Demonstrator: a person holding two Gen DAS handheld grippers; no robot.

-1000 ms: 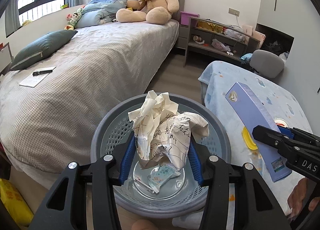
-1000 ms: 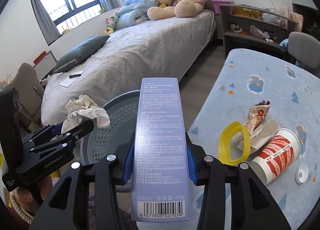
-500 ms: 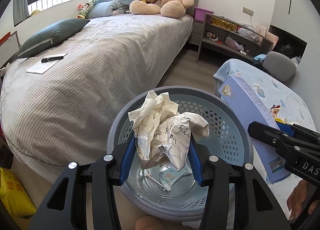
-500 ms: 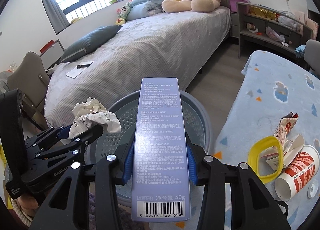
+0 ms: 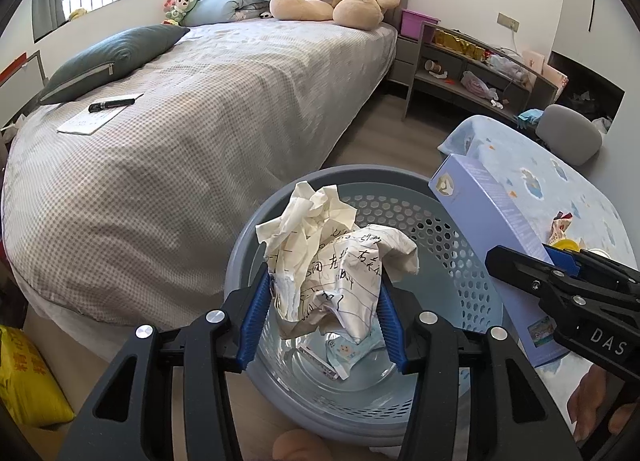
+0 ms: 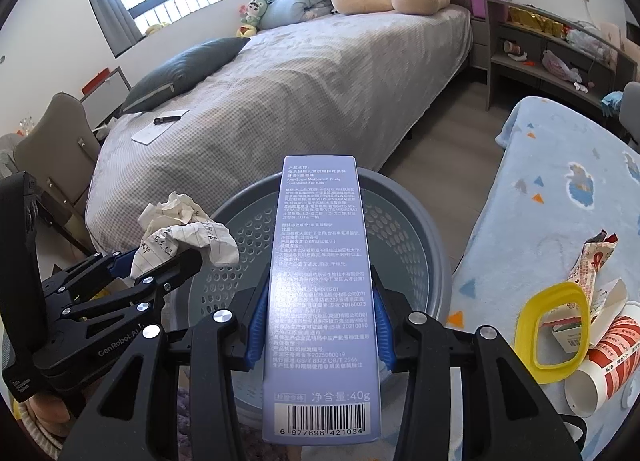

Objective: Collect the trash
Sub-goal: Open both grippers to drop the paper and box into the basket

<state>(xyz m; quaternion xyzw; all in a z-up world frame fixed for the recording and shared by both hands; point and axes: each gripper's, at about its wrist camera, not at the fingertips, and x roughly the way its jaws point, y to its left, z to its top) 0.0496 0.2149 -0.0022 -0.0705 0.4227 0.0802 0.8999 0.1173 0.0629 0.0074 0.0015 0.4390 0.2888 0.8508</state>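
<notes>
We hold the crumpled paper (image 5: 336, 269) pinched in the left gripper (image 5: 322, 317) and the toothpaste box (image 6: 322, 301) clamped in the right gripper (image 6: 320, 325), both over the basket (image 5: 460, 277). Released carelessly, the 2 might catch its rim, probably.

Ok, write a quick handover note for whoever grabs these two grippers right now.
Left gripper: shut on the crumpled paper, held over the bin.
Right gripper: shut on the toothpaste box, also above the bin, near its table-side rim.
Done: a small wrapper already lies in the bin.
Left: drop the paper and the box in, then fetch the rest from the table: paper cup, yellow ring, snack wrapper, torn packaging beside them.
</notes>
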